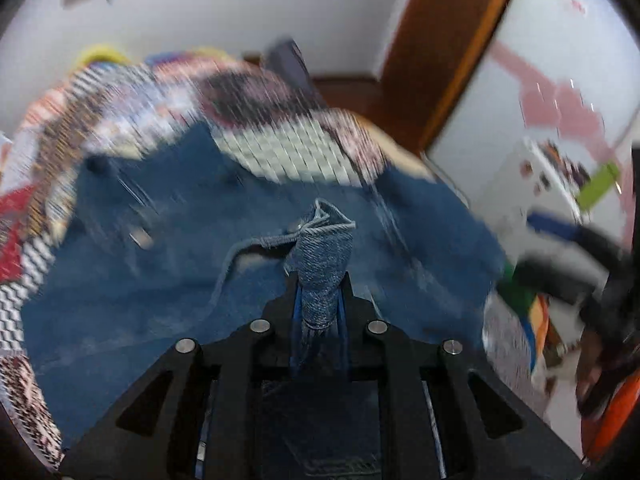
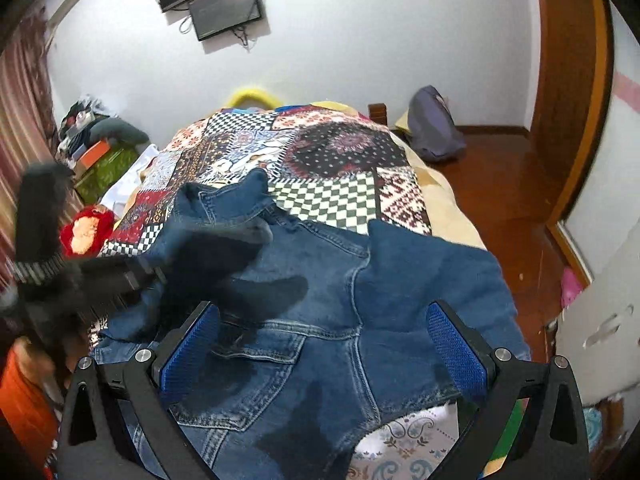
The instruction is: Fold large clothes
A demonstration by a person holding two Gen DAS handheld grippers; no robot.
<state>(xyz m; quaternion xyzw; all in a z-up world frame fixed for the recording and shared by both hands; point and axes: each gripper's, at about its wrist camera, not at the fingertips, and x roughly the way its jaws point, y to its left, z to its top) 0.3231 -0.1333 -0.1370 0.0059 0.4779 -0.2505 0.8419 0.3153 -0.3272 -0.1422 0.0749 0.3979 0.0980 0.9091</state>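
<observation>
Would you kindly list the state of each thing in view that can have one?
Left gripper: jaws shut on a bunched fold of the jeans.
Right gripper: jaws open, empty, above the jeans.
Jeans: spread on the patchwork bedspread, one part lifted by the left gripper.
Patchwork bedspread: laid flat over the bed.
Wall screen: dark, apparently off.

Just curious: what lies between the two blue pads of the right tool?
Only the jeans, spread on the bed below; the right tool stands open with nothing pinched, as the right wrist view shows.

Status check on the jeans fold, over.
Left claw shut on jeans hem. Right claw open, empty, above the jeans. Jeans on patchwork bedspread. Nothing blocking.
</observation>
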